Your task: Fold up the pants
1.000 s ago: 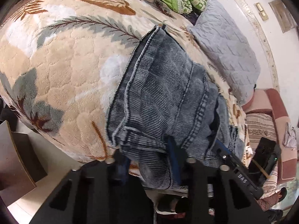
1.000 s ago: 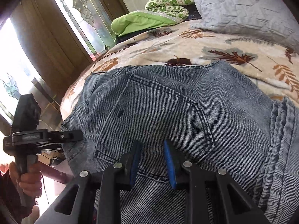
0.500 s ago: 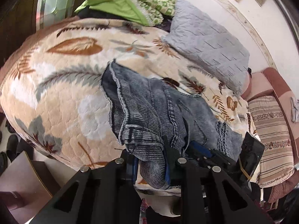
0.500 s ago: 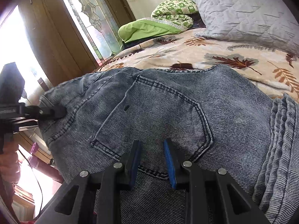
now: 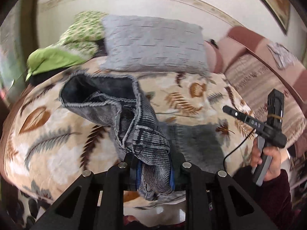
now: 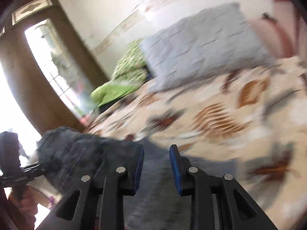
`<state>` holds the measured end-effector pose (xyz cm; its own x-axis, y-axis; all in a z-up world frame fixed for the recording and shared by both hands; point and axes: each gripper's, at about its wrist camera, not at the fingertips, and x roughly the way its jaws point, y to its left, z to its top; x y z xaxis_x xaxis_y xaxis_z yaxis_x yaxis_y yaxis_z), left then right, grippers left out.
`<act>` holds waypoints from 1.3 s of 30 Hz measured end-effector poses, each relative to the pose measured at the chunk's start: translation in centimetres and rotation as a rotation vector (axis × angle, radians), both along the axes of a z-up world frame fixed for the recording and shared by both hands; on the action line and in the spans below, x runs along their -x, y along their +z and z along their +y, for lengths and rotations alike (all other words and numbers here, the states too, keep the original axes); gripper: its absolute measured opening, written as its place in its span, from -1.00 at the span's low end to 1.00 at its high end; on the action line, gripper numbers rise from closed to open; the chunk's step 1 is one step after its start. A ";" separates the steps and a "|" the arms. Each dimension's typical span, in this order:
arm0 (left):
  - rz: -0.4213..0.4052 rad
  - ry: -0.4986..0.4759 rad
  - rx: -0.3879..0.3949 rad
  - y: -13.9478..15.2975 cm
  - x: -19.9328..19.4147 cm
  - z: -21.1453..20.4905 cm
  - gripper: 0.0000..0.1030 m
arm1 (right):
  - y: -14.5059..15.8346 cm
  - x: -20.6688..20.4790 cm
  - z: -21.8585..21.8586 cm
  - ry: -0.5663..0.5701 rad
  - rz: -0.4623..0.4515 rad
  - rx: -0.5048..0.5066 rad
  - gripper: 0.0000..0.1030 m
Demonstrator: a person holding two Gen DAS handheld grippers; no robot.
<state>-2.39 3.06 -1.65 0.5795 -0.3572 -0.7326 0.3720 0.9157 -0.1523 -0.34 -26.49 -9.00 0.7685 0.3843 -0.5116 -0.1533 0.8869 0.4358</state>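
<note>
The left gripper (image 5: 154,170) pinches a bunched fold of the grey jeans (image 5: 142,132) between its blue pads, at 6 o'clock in the left wrist view. From that grip the denim rises toward 11 o'clock, lifted clear of the bed, with the open waistband gaping and its dark inside showing. The rest of the jeans lies flat on the leaf-print blanket (image 5: 191,99) just to the right of the grip, around 5 o'clock.

At 3 o'clock in the same view the right gripper (image 5: 228,111) is held above the blanket, apart from the jeans, its black body tilted with the fingers pointing toward 10 o'clock. The person's right hand (image 5: 268,161) wraps the grey handle below it, the wrist in a dark red sleeve.

In the right wrist view, which is heavily blurred, the right gripper's fingers (image 6: 173,170) stand spread with nothing between them; denim lies below them. A raised clump of jeans sits at 8 o'clock there.

A grey pillow (image 5: 155,44) lies at 12 o'clock on the bed, with a green quilt (image 5: 63,51) at 10 o'clock beside it.
</note>
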 end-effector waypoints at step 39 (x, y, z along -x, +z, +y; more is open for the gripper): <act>0.180 -0.057 -0.334 -15.4 -11.6 -12.5 0.58 | -9.9 -6.0 -3.1 -0.108 0.356 -0.087 0.02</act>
